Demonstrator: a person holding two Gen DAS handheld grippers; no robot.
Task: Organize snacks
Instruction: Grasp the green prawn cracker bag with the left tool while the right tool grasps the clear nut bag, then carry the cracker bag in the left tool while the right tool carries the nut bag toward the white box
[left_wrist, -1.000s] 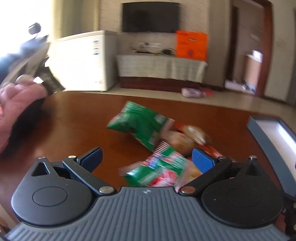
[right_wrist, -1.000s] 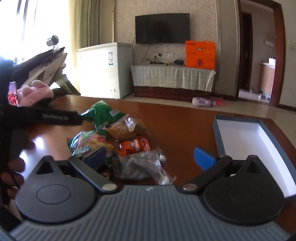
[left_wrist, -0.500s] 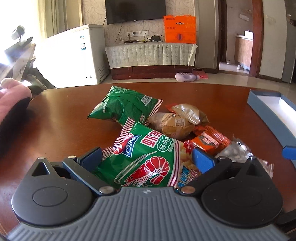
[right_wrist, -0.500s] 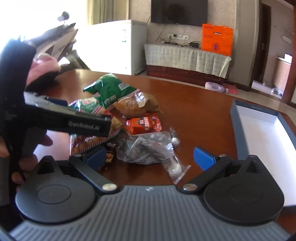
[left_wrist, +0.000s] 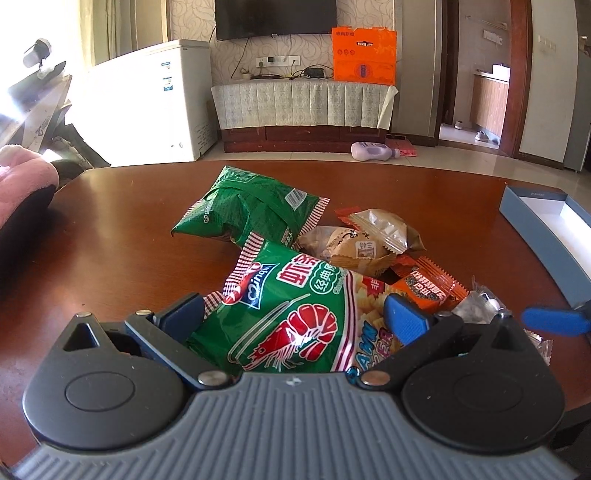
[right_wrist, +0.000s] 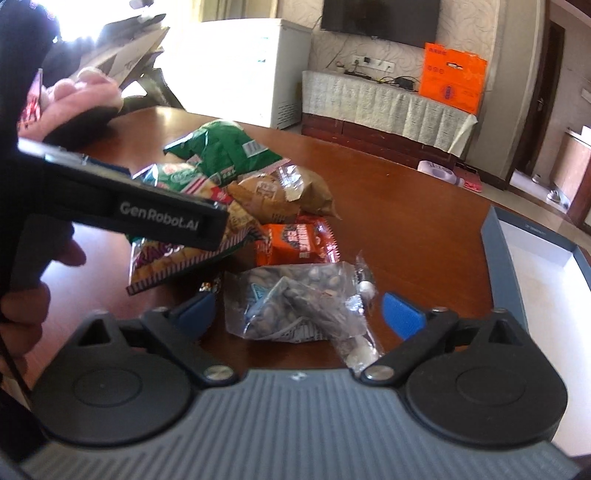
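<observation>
A pile of snack packets lies on the brown table (left_wrist: 110, 236). My left gripper (left_wrist: 293, 314) is open, its blue fingers on either side of a green prawn-cracker bag (left_wrist: 291, 314). Behind it lie a second green bag (left_wrist: 251, 210), two tan pastry packets (left_wrist: 369, 240) and an orange packet (left_wrist: 428, 288). My right gripper (right_wrist: 299, 314) is open around a clear bag of seeds (right_wrist: 295, 299). The orange packet (right_wrist: 299, 240) and the tan packets (right_wrist: 284, 195) lie beyond it. The left gripper's body (right_wrist: 122, 206) crosses the left of the right wrist view.
An open blue box with a white inside stands at the table's right edge (left_wrist: 554, 236) (right_wrist: 546, 266). A right fingertip (left_wrist: 554, 321) shows at the right of the left wrist view. A freezer, a TV and a low cabinet stand beyond the table.
Both grippers have moved forward and down onto the pile. The prawn-cracker bag now sits between my left fingers and the seed bag between my right fingers.
</observation>
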